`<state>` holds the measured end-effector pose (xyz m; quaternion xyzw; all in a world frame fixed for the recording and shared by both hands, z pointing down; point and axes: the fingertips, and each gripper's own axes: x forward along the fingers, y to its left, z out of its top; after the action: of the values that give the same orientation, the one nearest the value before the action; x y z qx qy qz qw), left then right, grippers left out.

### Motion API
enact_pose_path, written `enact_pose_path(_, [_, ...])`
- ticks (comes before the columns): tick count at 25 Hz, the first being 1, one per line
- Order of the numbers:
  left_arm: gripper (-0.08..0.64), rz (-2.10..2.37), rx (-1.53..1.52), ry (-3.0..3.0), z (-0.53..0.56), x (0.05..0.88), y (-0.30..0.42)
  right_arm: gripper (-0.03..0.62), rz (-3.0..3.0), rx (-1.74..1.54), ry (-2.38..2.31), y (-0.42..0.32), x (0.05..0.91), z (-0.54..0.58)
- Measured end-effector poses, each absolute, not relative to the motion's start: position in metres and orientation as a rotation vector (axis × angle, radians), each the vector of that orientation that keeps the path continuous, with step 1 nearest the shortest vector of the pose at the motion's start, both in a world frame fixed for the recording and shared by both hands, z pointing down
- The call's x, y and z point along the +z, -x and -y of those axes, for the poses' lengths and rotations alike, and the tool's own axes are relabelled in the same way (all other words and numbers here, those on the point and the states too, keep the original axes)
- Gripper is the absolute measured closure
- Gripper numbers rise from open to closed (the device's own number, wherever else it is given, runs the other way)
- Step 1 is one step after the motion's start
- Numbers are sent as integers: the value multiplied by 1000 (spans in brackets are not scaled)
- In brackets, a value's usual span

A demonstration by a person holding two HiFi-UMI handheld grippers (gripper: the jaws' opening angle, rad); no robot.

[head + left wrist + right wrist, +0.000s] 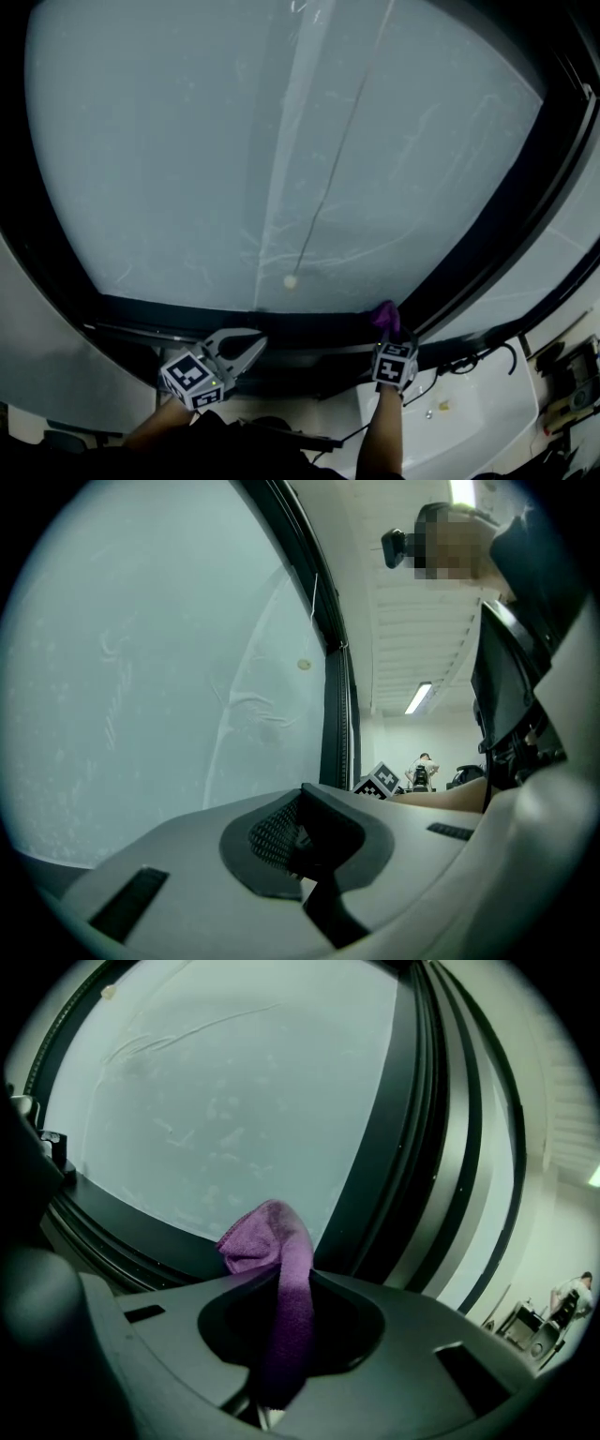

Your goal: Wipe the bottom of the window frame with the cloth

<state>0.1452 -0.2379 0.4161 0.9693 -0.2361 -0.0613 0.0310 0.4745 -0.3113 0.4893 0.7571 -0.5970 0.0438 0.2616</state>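
At seven o'clock in the head view, the left gripper (pixel 251 347) hangs just below the bottom rail of the black window frame (pixel 169 311). Its marker cube is toward the person and its tips are aimed toward three o'clock. The left gripper view shows its jaws brought together with nothing between them.

Above it, a pale frosted glass pane (pixel 178 141) fills most of the view. A thin cord (pixel 342 150) runs down the pane from one o'clock and ends in a small white bead (pixel 290 280), just above the bottom rail near the centre.

Right of the bead, at five o'clock, the right gripper (pixel 388 330) points up toward twelve o'clock at the rail. It is clamped on a purple microfibre cloth (pixel 384 315). The right gripper view shows the cloth pinched between the jaws, with its bunched end standing out past the tips. That end sits at the bottom rail, close to the corner where the rail meets the frame's right upright. Whether it presses on the rail cannot be told.

Further right, at four o'clock below the frame, lies a white surface (pixel 469 412) with a black cable (pixel 487 354) on it.
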Motion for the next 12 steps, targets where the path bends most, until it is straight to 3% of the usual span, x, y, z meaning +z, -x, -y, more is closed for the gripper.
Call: enact_pose_path(12, [568,767,-160,-2983,238,417,-145,524,1631,291,-2199,-491,499,297])
